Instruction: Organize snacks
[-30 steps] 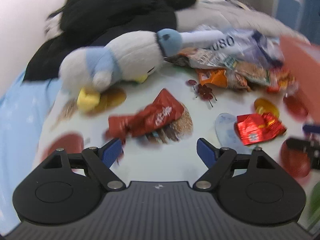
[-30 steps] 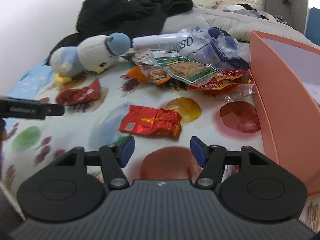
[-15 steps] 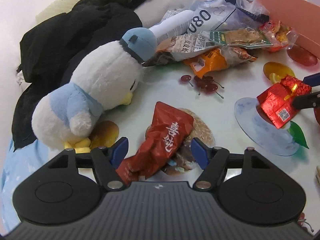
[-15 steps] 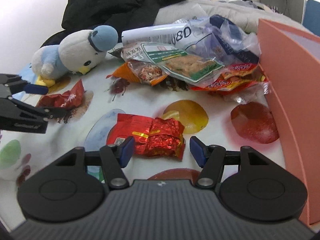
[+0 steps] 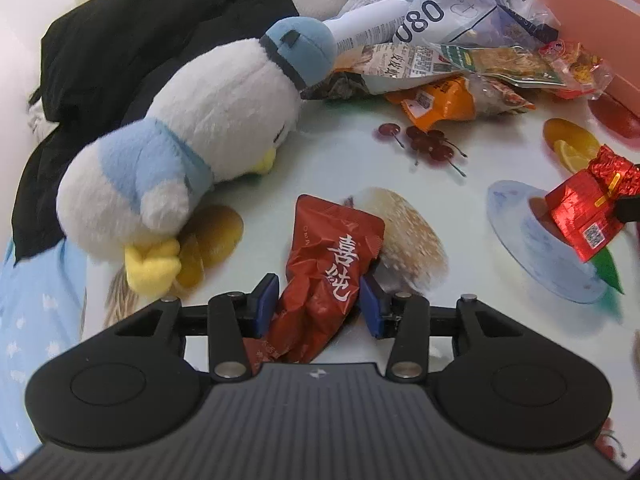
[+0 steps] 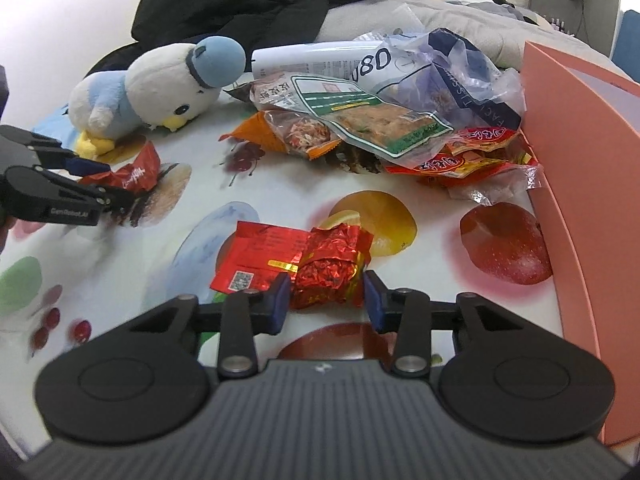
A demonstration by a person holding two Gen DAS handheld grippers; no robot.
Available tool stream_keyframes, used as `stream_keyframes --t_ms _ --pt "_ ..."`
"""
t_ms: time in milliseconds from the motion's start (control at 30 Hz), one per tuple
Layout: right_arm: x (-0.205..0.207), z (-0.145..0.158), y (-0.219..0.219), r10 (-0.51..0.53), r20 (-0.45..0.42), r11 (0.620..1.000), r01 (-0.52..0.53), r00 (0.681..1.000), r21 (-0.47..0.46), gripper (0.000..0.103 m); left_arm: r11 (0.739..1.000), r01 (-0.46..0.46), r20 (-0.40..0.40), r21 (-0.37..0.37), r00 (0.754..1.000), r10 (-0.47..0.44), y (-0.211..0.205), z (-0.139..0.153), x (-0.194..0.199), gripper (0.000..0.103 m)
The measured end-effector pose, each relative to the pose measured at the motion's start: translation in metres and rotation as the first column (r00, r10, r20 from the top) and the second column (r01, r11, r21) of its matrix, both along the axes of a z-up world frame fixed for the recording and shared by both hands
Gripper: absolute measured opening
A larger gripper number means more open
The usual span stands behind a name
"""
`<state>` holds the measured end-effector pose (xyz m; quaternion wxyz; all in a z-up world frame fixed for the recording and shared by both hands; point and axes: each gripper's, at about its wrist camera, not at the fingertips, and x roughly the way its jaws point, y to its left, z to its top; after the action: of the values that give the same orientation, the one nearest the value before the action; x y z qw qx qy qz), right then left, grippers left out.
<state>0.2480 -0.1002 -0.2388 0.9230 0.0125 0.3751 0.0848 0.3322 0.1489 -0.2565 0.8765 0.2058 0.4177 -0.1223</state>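
Note:
My left gripper [image 5: 318, 304] has its blue pads on both sides of a dark red snack packet [image 5: 328, 272] with white characters, lying on the fruit-print tablecloth [image 5: 340, 160]. The packet also shows in the right wrist view [image 6: 128, 174], with the left gripper [image 6: 100, 184] around it. My right gripper [image 6: 325, 300] has its pads against a crinkled shiny red foil packet [image 6: 308, 266], which also shows in the left wrist view [image 5: 584, 212]. A pile of snack bags [image 6: 384, 120] lies at the back. A pink box [image 6: 580, 160] stands at the right.
A white and blue plush bird [image 5: 192, 152] lies just left of the dark red packet, also in the right wrist view [image 6: 160, 84]. Black clothing [image 5: 140, 52] and grey bedding [image 6: 460, 20] lie behind. A white tube [image 6: 316, 56] lies in the snack pile.
Both grippers have moved forward onto their packets and narrowed, from wide open to pads touching the packets' sides.

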Motion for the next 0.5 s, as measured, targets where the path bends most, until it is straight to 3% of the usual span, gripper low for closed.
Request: stream_keyframes --t_ms 233,500 --pt "-0.028 0.007 -0.006 0.016 -0.001 1.0 -0.016 1.0 0.0 0.041 0.994 -0.089 -0.035 -0.063 0.996 0.087 -0.007 0.012 -0.045 0.049" --pt "-0.071 0.013 -0.021 0.029 -0.003 1.0 -0.029 1.0 0.004 0.041 0.967 -0.217 -0.08 -0.135 0.975 0.207 -0.025 0.02 -0.103 0.049"
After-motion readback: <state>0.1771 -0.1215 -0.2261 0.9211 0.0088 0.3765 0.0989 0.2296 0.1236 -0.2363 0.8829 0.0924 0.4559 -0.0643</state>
